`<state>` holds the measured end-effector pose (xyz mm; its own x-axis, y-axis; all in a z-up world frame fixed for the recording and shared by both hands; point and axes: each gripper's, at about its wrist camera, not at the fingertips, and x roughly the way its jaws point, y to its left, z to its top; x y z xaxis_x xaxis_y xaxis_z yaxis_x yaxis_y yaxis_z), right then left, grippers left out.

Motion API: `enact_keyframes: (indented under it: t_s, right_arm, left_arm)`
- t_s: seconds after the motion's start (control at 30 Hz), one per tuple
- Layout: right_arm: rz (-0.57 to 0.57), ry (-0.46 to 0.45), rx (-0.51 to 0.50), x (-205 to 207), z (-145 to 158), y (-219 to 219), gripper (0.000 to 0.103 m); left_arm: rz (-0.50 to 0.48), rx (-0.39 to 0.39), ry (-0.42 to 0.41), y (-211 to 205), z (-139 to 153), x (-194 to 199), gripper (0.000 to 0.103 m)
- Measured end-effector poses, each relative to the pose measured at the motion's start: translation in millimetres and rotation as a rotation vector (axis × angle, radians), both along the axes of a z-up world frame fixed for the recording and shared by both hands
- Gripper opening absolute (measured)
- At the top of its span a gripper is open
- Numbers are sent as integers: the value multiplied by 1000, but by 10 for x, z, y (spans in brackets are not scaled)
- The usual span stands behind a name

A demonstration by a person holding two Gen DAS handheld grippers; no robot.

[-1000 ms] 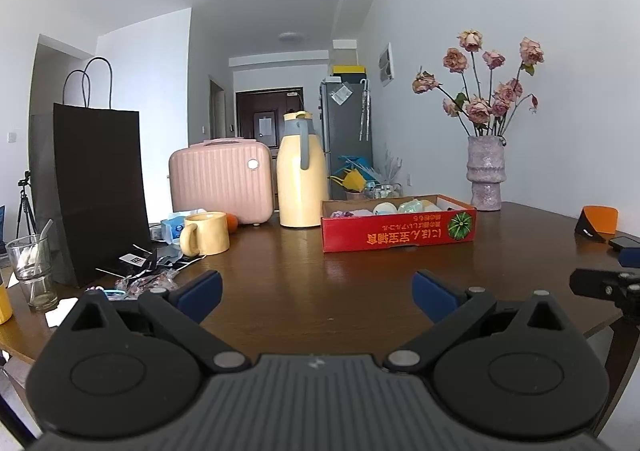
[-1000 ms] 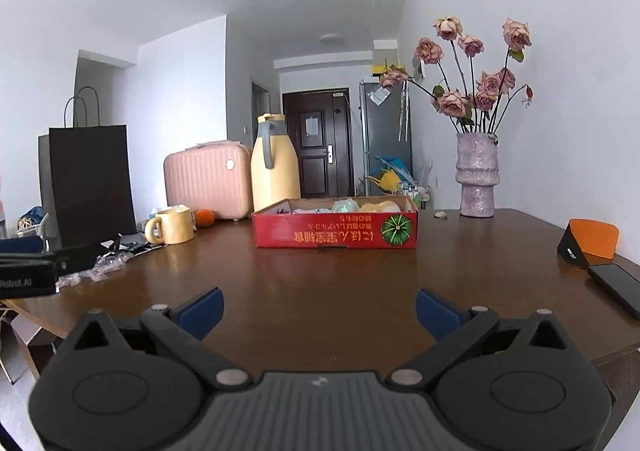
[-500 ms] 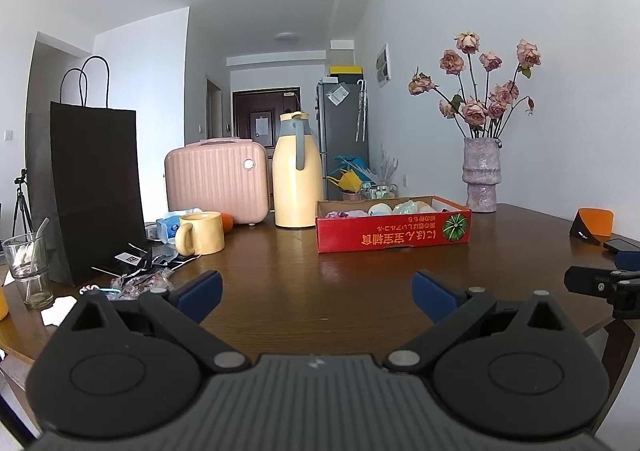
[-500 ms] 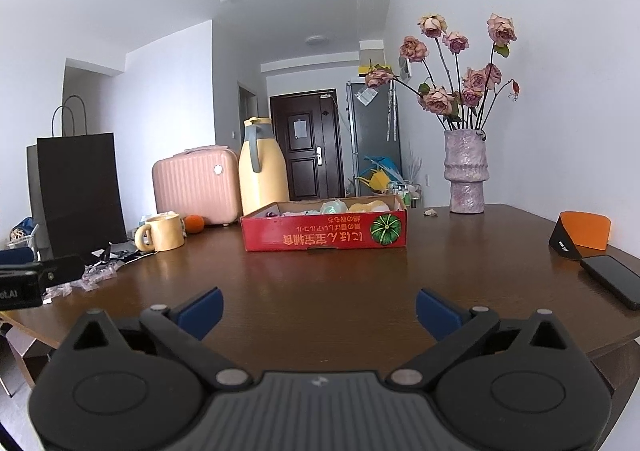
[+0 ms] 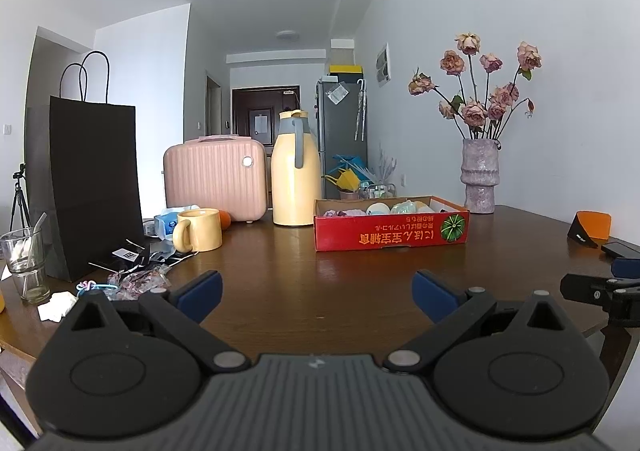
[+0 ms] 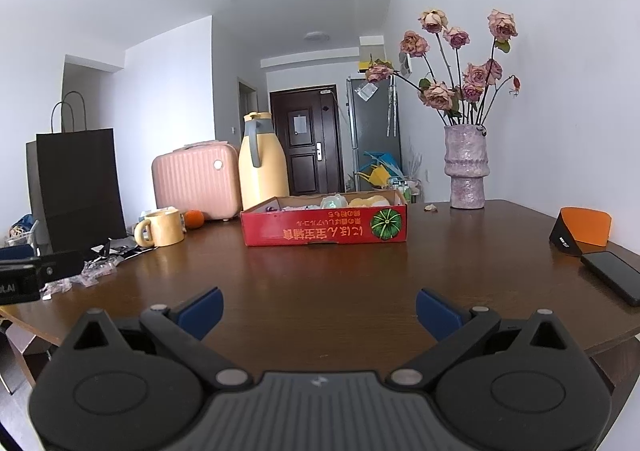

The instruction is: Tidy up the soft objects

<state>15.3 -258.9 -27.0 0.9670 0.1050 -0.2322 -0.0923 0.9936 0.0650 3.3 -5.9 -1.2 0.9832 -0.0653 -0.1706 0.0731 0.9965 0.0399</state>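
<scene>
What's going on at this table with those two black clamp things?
A person holds a two-finger gripper in each hand, facing a wooden table. The left gripper and the right gripper are both open and empty, hovering near the table's front edge. Farther back sits a red cardboard box with pale, soft-looking items inside. Nothing is being touched yet.

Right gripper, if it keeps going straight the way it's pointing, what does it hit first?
Probably the red box. The right gripper is open and empty, above bare table, and the box sits slightly ahead along its line. Nothing shows in between, though depth is hard to judge in this fisheye view.
</scene>
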Motion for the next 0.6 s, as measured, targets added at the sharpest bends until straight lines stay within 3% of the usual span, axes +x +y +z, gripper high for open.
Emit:
enact_keyframes:
  t_s: [0.6]
  right_arm:
    - [-1, -10, -4, -27, 13, 10, 103]
  left_arm:
    - [-1, -3, -14, -27, -5, -28, 103]
